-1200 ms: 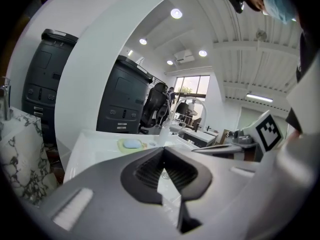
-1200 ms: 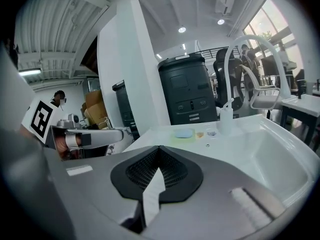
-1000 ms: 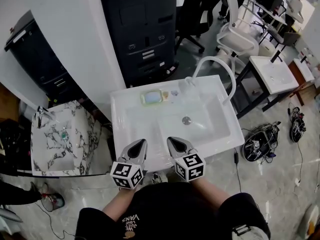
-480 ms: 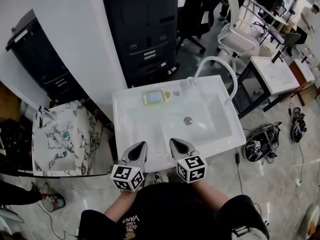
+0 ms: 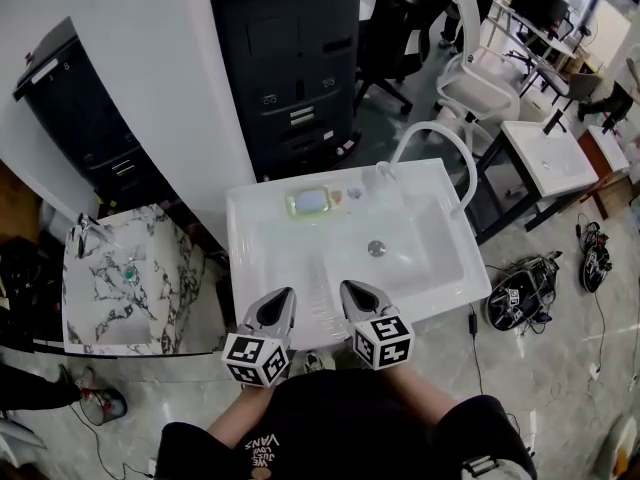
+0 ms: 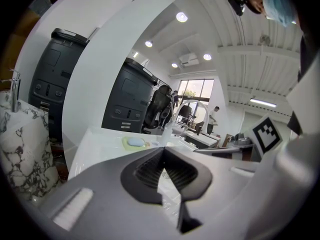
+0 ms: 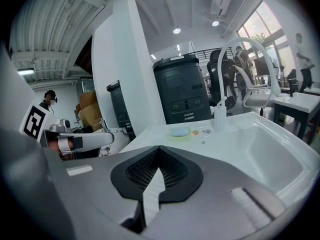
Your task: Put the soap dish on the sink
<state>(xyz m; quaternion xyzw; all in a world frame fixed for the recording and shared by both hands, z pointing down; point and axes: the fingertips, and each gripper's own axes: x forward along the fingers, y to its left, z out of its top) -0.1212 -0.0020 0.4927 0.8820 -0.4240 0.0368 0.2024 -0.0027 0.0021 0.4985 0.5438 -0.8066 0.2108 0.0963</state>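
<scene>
Left tool (image 5: 282, 296), right tool (image 5: 352, 290) unmoved; dish (image 5: 310, 202) on sink (image 5: 250, 230)

the room is bright and evenly lit by round ceiling lamps (image 6: 181, 17) and a strip light (image 6: 265, 102), with daylight from the far window (image 6: 195, 86), so the white sink (image 5: 270, 230) looks nearly blown out in the head view, with soft glare and only faint shadows. both gripper views are heavy fisheye: black corners ring the picture, the white column (image 6: 100, 79) bends into an arc, and the nearest grey surfaces are soft and out of focus. the head view is sharp in the middle and stretches toward its edges.
</scene>
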